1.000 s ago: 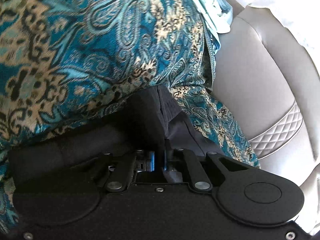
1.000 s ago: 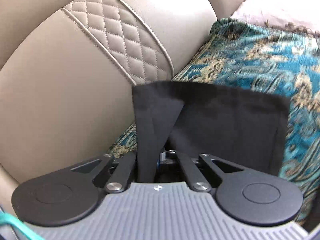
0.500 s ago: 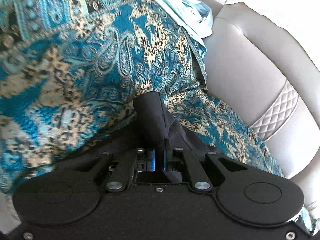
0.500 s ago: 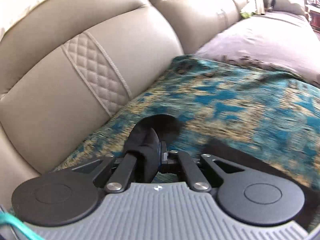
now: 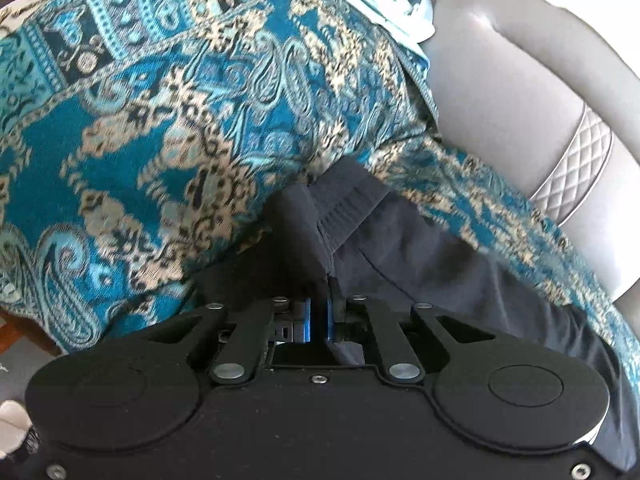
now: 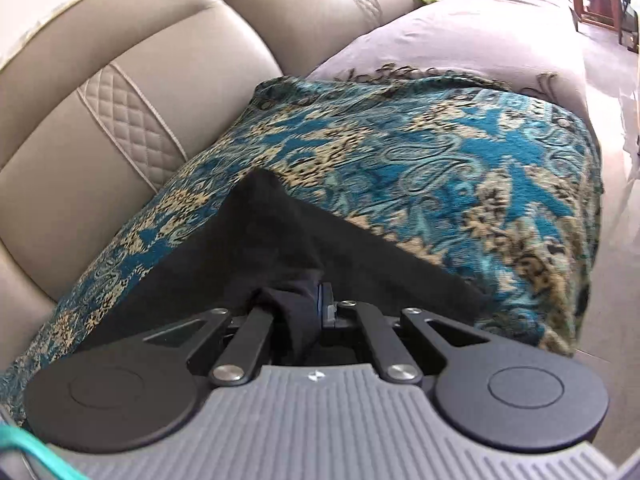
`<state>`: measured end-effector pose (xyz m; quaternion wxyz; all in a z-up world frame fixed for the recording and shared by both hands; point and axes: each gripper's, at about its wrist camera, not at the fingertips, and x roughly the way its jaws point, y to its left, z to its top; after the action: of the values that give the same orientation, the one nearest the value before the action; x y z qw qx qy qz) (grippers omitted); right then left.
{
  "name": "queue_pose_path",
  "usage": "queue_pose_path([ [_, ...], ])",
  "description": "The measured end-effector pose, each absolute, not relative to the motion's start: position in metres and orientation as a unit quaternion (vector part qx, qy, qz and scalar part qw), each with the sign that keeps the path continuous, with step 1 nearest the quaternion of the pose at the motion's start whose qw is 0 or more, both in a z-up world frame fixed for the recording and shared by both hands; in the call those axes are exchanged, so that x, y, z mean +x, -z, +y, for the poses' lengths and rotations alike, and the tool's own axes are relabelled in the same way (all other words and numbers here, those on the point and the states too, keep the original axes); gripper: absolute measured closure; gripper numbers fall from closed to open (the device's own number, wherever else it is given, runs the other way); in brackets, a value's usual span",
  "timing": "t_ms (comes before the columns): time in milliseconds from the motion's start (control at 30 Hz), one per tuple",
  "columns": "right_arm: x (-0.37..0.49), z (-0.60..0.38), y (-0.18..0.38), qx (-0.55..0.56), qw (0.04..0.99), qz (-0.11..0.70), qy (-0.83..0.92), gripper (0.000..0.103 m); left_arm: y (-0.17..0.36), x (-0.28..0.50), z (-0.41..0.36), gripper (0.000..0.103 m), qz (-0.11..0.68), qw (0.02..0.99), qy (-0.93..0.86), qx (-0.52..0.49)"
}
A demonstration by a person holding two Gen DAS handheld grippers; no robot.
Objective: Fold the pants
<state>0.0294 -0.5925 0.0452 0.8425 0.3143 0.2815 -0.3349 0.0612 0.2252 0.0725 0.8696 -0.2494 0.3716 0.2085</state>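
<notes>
The right gripper [image 6: 308, 304] has swept the pants [image 6: 256, 240] across the throw [image 6: 460, 152]; both it and the left gripper [image 5: 320, 312] clamp cloth. Mid-fold; next, lay it flat.

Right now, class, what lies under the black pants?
Under the pants lies the patterned blue throw, spread over the sofa. The seat directly beneath is covered.

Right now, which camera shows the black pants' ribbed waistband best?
The left wrist view. There the ribbed band of the black pants bunches just beyond the shut left gripper. The right wrist view shows only smooth black cloth pinched in the right gripper; no ribbing is visible.
</notes>
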Motion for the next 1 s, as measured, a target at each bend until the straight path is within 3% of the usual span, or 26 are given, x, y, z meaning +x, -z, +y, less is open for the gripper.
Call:
queue_pose_path([
  [400, -0.004, -0.616, -0.039, 0.319, 0.834, 0.265, 0.365, 0.097, -0.054, 0.062, 0.229, 0.094, 0.392, 0.862, -0.216, -0.237],
  [667, 0.000, -0.627, -0.035, 0.299, 0.843, 0.257, 0.366, 0.095, -0.052, 0.065, 0.215, 0.081, 0.392, 0.871, -0.218, -0.199],
  [700, 0.002, -0.628, -0.035, 0.296, 0.844, 0.254, 0.368, 0.092, -0.054, 0.065, 0.213, 0.078, 0.392, 0.873, -0.218, -0.193],
  [733, 0.003, -0.629, -0.035, 0.293, 0.845, 0.250, 0.372, 0.087, -0.056, 0.064, 0.210, 0.067, 0.391, 0.874, -0.219, -0.186],
  [767, 0.004, -0.629, -0.036, 0.286, 0.843, 0.249, 0.381, 0.067, -0.060, 0.062, 0.207, 0.057, 0.387, 0.877, -0.221, -0.179],
  [867, 0.007, -0.627, -0.042, 0.261, 0.837, 0.250, 0.411, 0.036, -0.075, 0.051, 0.198, 0.035, 0.366, 0.886, -0.236, -0.159],
  [1000, 0.001, -0.609, -0.061, 0.224, 0.862, 0.212, 0.402, 0.016, -0.098, 0.033, 0.187, 0.019, 0.321, 0.907, -0.238, -0.135],
])
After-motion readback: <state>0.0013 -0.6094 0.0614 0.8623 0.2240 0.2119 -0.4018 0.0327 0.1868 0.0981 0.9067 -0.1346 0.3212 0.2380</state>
